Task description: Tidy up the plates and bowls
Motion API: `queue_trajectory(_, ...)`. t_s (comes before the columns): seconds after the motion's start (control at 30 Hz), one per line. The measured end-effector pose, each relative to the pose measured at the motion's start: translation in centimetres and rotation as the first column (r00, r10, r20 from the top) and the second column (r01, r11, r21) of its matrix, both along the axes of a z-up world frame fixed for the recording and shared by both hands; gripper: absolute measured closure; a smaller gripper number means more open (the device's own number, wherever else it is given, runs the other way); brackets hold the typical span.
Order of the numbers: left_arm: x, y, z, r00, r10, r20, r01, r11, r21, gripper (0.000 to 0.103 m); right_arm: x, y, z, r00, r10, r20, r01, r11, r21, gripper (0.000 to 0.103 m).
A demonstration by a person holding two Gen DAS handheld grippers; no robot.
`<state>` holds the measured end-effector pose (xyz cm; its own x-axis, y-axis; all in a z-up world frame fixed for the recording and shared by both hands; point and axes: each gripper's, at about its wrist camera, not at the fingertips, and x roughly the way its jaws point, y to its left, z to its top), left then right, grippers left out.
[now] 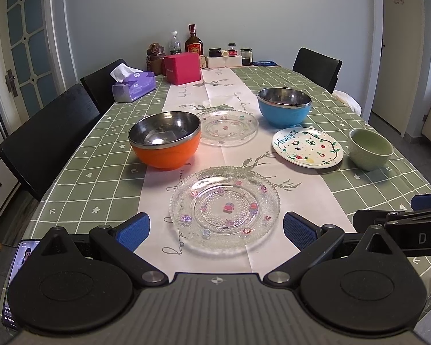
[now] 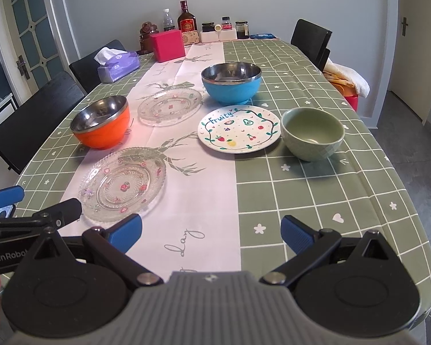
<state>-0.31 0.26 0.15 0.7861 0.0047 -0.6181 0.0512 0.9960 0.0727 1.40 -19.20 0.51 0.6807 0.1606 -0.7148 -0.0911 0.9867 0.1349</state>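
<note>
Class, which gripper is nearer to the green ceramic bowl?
Right. The right gripper sits just short of the green ceramic bowl, slightly left; the left gripper faces the near glass plate, farther left.

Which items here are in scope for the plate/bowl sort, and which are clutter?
In scope: near glass plate, far glass plate, Fruity plate, orange bowl, blue bowl, green bowl.

Clutter: tissue box, pink box, liquor bottle, water bottle, jars.
</note>
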Motion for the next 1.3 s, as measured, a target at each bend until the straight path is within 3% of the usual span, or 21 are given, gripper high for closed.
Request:
queue_trajectory(0.83, 0.1, 0.9, -0.3, 1.0, 0.013, -0.013, -0.013, 1.0, -0.028, 0.0, 0.3, 0.4, -0.4, 1.0, 0.009, -0.015, -0.009, 1.0, -0.001, 0.002)
queue_trajectory(1.03, -0.5, 1.1, -0.3, 0.999, -0.001, 0.05, 0.003, 1.0, -0.03, 0.0, 0.3, 0.3, -0.6, 1.0, 0.015, -0.014, -0.015, 1.0, 0.013, 0.002)
queue_trajectory(1.3, 0.1, 2.7, -0.2, 0.997, -0.008, 0.071, 0.015, 0.995, -0.098, 0.0, 0.3, 0.1, -1.2, 0.996, 0.031, 0.087, -0.038, 0.997, 0.073, 0.003)
